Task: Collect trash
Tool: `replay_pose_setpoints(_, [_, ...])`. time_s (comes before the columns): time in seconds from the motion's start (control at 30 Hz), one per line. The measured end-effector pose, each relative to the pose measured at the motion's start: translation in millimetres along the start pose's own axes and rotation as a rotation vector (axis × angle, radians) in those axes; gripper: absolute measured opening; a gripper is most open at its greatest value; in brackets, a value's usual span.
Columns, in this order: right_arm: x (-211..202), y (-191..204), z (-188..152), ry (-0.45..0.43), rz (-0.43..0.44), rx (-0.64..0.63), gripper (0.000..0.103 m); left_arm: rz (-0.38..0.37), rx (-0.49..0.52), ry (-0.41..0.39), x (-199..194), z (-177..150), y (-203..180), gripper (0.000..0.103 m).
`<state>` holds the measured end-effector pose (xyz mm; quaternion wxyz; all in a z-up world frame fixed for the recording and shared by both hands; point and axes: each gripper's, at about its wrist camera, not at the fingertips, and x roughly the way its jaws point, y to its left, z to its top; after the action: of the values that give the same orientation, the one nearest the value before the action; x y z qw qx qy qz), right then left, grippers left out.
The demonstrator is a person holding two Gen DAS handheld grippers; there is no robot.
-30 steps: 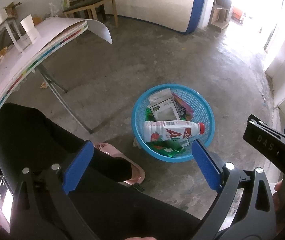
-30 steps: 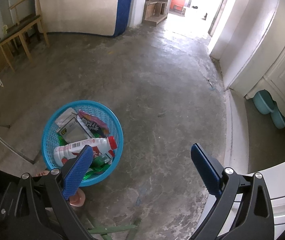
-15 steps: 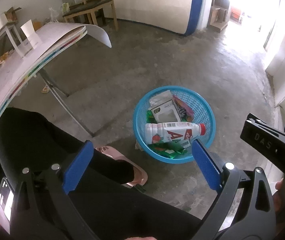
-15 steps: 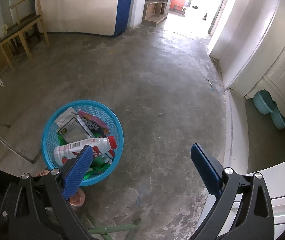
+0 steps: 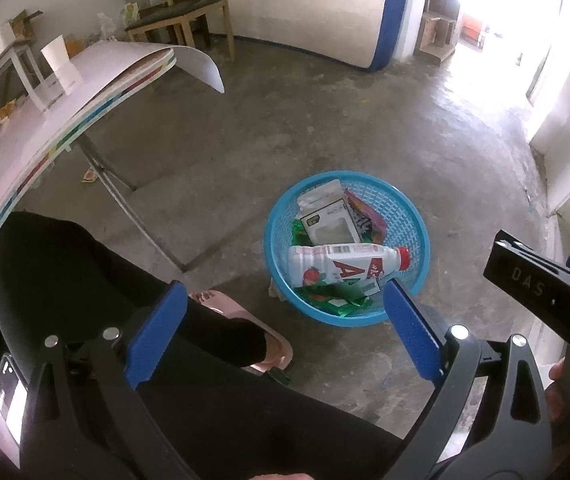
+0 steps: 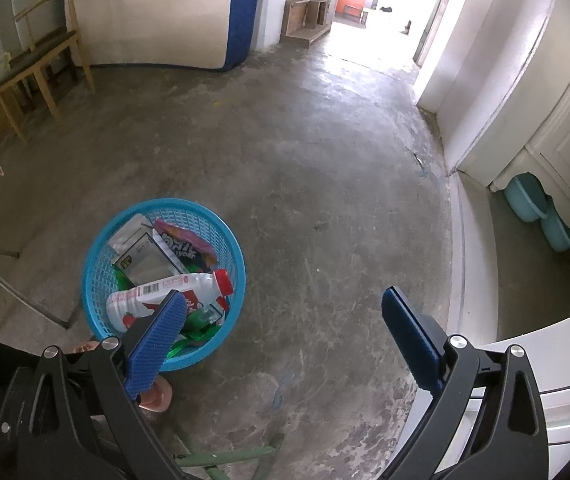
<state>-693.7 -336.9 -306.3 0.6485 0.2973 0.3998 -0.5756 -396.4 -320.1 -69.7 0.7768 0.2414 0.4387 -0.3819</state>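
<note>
We see a round blue mesh basket [image 5: 405, 216] standing on the bare concrete floor [image 6: 325, 168], just beside a person's pink-slippered foot [image 5: 245, 320]. Inside it lies a white plastic bottle [image 5: 341, 266] with a red cap and strawberry label, flat on its side atop green wrappers [image 5: 337, 300]. Behind the bottle sit a white box with a clear window [image 5: 327, 226] and a purple snack bag [image 6: 183, 242]. Our left gripper [image 5: 285, 332] hangs above the floor with its blue pads spread wide and empty; our right gripper [image 6: 281, 338] is likewise spread and empty, near the basket.
</note>
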Motion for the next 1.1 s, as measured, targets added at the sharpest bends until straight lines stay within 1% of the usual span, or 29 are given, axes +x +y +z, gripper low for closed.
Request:
replay_pose_setpoints(0.1, [1, -1, 1, 0.003, -0.005, 0.016, 0.095, 0.005, 0.018, 0.005, 1, 1, -4, 0.095])
replay_pose_setpoints(0.37, [5, 5, -1, 0.027, -0.002, 0.016, 0.095, 0.002, 0.013, 0.019, 5, 3, -3, 0.095])
replay_pose_setpoints(0.53, [2, 8, -3, 0.015, 0.01, 0.008, 0.095, -0.007, -0.004, 0.018, 6, 3, 2, 0.095])
replay_pose_setpoints(0.63, [5, 5, -6, 0.035, 0.011, 0.018, 0.095, -0.007, -0.001, 0.017, 6, 2, 2, 0.095])
replay_pose_setpoints(0.73, [9, 3, -7, 0.057, -0.008, 0.029, 0.095, -0.006, -0.002, 0.016, 6, 2, 3, 0.095])
replay_pose_setpoints(0.93, [5, 6, -7, 0.04, -0.01, 0.014, 0.095, -0.007, -0.005, 0.017, 6, 3, 1, 0.095])
replay_pose_setpoints(1.1, [6, 6, -8, 0.043, -0.01, 0.014, 0.095, -0.007, -0.003, 0.016, 6, 3, 1, 0.095])
